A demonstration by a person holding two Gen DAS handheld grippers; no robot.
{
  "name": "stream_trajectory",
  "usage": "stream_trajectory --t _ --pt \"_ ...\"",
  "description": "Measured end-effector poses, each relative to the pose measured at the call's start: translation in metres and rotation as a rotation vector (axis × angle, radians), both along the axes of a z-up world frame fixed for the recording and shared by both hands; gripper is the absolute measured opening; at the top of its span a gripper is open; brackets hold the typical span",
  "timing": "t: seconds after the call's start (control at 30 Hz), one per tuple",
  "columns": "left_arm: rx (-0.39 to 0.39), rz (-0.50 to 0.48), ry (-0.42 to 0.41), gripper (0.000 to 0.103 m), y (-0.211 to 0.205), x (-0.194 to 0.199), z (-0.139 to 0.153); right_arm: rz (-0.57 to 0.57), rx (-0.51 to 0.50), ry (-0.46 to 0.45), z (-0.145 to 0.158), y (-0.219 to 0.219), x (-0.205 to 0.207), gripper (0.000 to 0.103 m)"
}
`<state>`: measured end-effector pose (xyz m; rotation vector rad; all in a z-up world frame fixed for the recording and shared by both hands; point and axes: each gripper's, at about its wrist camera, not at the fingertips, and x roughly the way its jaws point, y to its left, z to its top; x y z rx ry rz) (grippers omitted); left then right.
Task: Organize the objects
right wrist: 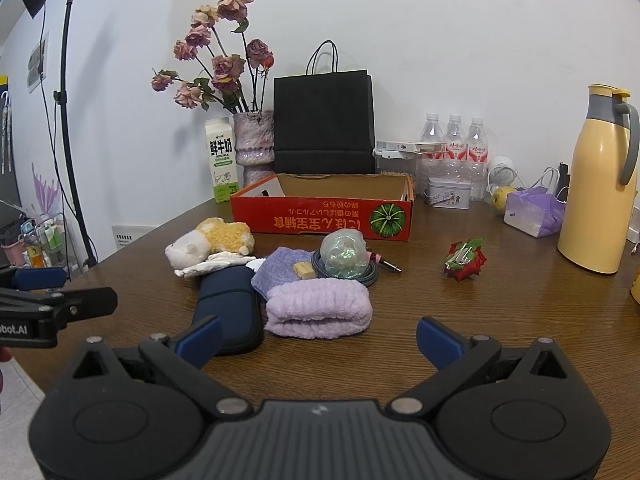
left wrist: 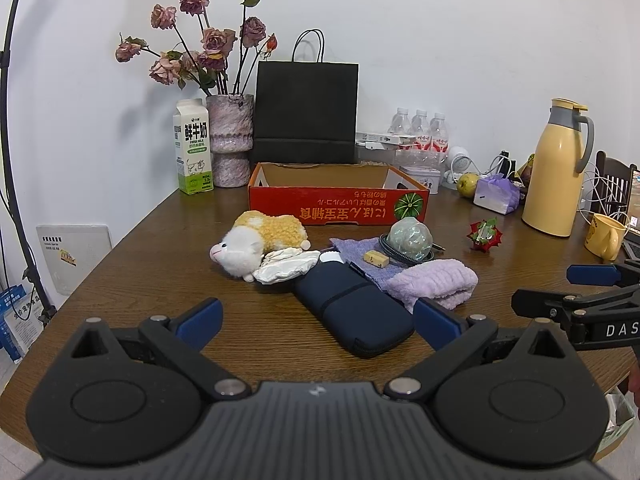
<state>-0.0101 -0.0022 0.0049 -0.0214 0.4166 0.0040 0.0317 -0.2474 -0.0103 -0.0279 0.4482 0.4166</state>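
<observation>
Two tools low over the near edge of the brown bench (left wrist: 140,248), both spread wide, nothing held. Left tool (left wrist: 318,322) near the dark blue pouch (left wrist: 354,312). Right tool (right wrist: 318,338) near the folded purple towel (right wrist: 318,310).

A pile in the middle of the bench: toy hamster (left wrist: 260,242) at the left, touching a crumpled white cloth (left wrist: 286,266); blue cloth (right wrist: 280,270) under a small yellow block (right wrist: 303,270); shiny green ball (right wrist: 344,254) resting on a coiled cable (right wrist: 372,276). Red flower clip (right wrist: 464,260) alone, off to the right.

Red cardboard box (left wrist: 338,206) just behind the pile, open on top. Far back: black paper bag (left wrist: 306,108), milk carton (left wrist: 192,148), vase of dried roses (left wrist: 230,140), yellow jug (left wrist: 560,168) far right.
</observation>
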Motion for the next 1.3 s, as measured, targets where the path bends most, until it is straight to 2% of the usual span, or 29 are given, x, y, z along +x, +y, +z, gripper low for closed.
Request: stream_trajectory --t 1.3 --pt "-0.001 0.001 0.006 0.103 -0.0014 -0.0001 -0.0046 0.002 -0.003 0.003 -0.0007 -0.0008 0.0007 0.103"
